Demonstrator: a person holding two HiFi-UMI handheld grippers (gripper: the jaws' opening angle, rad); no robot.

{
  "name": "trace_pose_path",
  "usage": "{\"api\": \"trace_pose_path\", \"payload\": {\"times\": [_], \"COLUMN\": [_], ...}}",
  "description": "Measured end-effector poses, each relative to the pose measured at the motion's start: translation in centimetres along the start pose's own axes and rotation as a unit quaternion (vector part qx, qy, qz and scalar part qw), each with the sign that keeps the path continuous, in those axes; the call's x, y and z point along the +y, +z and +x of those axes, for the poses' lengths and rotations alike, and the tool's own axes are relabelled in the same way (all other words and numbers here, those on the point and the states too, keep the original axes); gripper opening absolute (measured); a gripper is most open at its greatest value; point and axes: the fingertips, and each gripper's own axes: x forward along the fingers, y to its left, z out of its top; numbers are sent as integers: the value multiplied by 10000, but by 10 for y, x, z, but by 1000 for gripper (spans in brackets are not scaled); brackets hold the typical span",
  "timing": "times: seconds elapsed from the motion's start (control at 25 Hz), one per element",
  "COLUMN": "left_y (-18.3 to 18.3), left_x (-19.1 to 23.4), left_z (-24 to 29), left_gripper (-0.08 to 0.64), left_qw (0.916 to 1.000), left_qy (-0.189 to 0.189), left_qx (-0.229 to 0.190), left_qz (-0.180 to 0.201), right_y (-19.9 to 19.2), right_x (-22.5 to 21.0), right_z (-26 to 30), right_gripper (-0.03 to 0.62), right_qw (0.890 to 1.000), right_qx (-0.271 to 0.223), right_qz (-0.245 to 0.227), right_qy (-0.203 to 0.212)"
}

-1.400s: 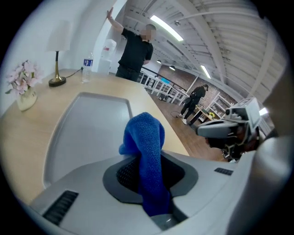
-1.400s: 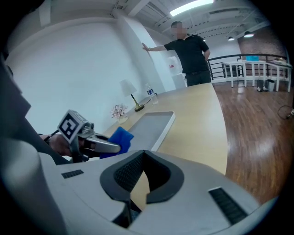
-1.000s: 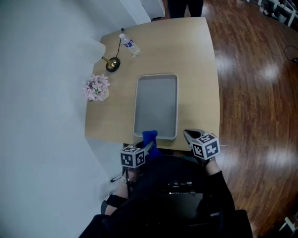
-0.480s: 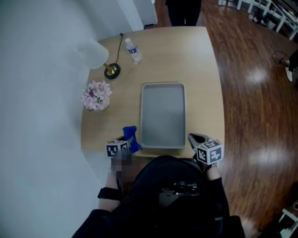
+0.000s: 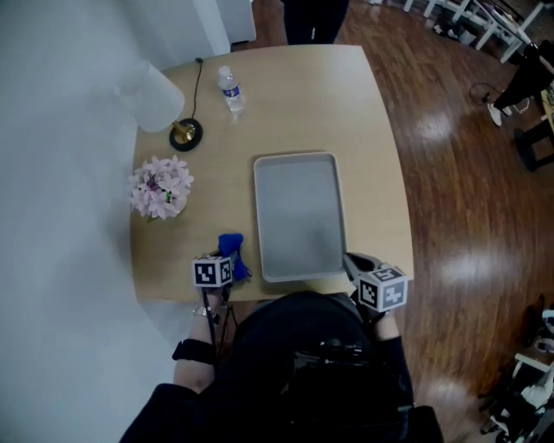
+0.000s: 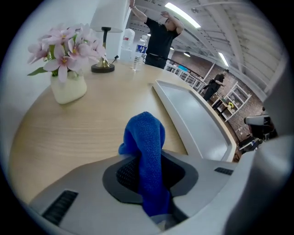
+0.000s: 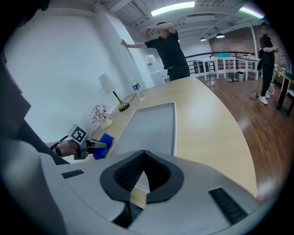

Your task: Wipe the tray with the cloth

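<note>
Head view first: the grey tray lies empty in the middle of a pale wooden table, long side running away from the person. At 8 o'clock from the tray's centre, just off its near-left corner, the left gripper has the blue cloth pinched between its jaws. The left gripper view confirms it: the pads are clamped on the cloth, which bunches up past the tips over bare tabletop, beside the tray and not on it. Whether the cloth touches the wood, I can't tell.

At 5 o'clock, by the tray's near-right corner, sits the right gripper. Its own view shows the jaw tips meeting with nothing between them, only the table edge behind.

Around the surface: pink flowers in a pale vase at 10 o'clock, a lamp with a brass base farther out the same way, and a water bottle at 11 o'clock.

The room: a white wall along the left, glossy dark wood floor on the right, and a person in dark clothes standing at 12 o'clock beyond the table.
</note>
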Motion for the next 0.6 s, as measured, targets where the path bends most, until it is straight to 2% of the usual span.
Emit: {"api": "trace_pose_path", "payload": {"times": [0.16,0.24,0.28,0.36,0.48,0.6], "left_y": [-2,-1,1,5,15,35], "left_x": [2,-1,-4,-6,0,-9], "left_z": [3,1,-1,-8,-34,-70], "left_gripper": [101,125,155,268,308,308], "left_qw": [9995,9986,9976,9955,9925,9883], "left_qy": [-97,-262,-360,-466,-302,-183], "left_qx": [-142,-251,-321,-484,-867,-1333], "left_qz": [-247,-396,-490,-666,-813,-716], "right_y": [-2,-1,0,2,6,8], "right_x": [2,1,0,-2,-6,-14], "right_z": [1,-1,-2,-3,-5,-7], "right_gripper": [6,6,6,6,6,6], "right_qw": [9999,9998,9998,9998,9997,9996], "right_qx": [35,38,39,28,-15,-44], "right_qz": [19,-16,-46,-121,-211,-250], "right_qy": [-152,-183,-187,-177,-143,-91]}}
